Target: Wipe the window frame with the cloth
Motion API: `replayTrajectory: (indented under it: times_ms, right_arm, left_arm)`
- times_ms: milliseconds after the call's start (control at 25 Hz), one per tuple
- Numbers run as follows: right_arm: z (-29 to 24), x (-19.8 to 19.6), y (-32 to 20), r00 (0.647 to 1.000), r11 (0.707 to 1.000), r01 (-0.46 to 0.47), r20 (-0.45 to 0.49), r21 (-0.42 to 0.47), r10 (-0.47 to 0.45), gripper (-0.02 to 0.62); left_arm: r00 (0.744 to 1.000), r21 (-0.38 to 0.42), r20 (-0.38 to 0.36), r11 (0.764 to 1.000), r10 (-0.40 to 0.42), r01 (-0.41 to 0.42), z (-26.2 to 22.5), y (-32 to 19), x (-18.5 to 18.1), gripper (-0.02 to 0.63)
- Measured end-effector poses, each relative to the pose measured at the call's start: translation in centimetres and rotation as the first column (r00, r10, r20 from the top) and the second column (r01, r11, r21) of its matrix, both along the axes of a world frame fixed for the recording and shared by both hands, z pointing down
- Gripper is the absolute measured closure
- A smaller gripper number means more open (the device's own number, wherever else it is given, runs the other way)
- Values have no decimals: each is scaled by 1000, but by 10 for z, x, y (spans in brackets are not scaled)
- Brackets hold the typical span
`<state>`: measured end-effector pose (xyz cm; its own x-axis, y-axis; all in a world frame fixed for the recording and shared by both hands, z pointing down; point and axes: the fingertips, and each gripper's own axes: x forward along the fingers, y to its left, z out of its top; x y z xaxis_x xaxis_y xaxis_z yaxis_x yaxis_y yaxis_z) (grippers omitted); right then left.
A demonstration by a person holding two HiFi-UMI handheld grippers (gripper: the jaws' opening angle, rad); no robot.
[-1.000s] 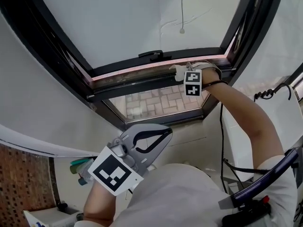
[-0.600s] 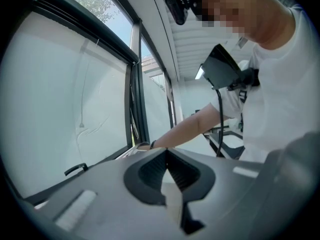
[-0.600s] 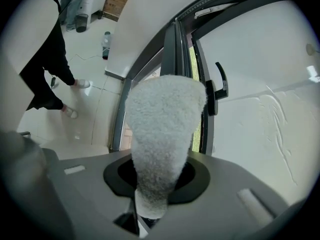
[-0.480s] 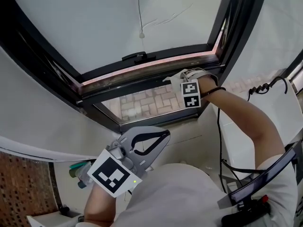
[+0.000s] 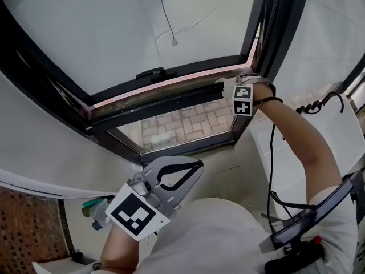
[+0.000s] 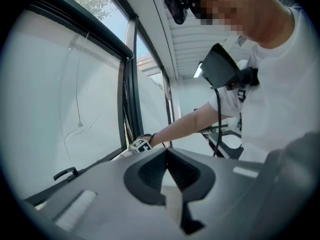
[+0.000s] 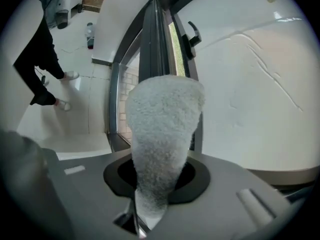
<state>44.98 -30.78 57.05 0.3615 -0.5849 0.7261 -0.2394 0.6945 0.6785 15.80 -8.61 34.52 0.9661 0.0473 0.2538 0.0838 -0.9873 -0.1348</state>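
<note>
The dark window frame (image 5: 165,93) runs across the head view, with a pinkish strip along its lower rail. My right gripper (image 5: 232,87) is shut on a white fluffy cloth (image 5: 226,84), which is pressed on the rail close to the frame's right corner. In the right gripper view the cloth (image 7: 162,124) stands up out of the jaws and hides the fingertips, with the frame (image 7: 150,39) right behind it. My left gripper (image 5: 197,167) hangs low by my chest, away from the window. It is shut on nothing, and its pads (image 6: 155,171) meet at the tip.
A black latch handle (image 5: 149,73) sits on the sash left of the cloth. A pull cord with a bead (image 5: 174,41) hangs before the pane. Brick paving (image 5: 182,124) shows through the lower opening. A bottle (image 5: 94,210) stands at lower left. Another person (image 7: 42,49) stands behind on the floor.
My right gripper has slid the cloth to the right along the lower rail, toward the frame's corner. The left gripper has stayed where it was.
</note>
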Motion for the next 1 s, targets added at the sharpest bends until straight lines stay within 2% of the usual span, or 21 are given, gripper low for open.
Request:
replayTrajectory:
  times_ms: [120,400,560,720,1000]
  right_arm:
    - [19,7,18,1000,999,7,1,-34,-7,495]
    - [27,1,45,998,998,28,49,-48,-26,495]
    - [-5,5,42,998,999,20,63,34,-22,495]
    - [-29,28,23,999,995,15,27,96,-18,495]
    - [12,53,32,999,1000,-11,37,25,10,495]
  left_arm:
    - [1000,-6,5,1000,-4,4,2,2,8,584]
    - [999,-16,24,1000,21,-21,7,14,31,584]
    - [999,-15,26,999,31,-30,7,16,43,584]
    - [998,-13,44,999,39,-38,9,24,52,584]
    - [999,-10,52,1000,5,-5,8,29,56,584]
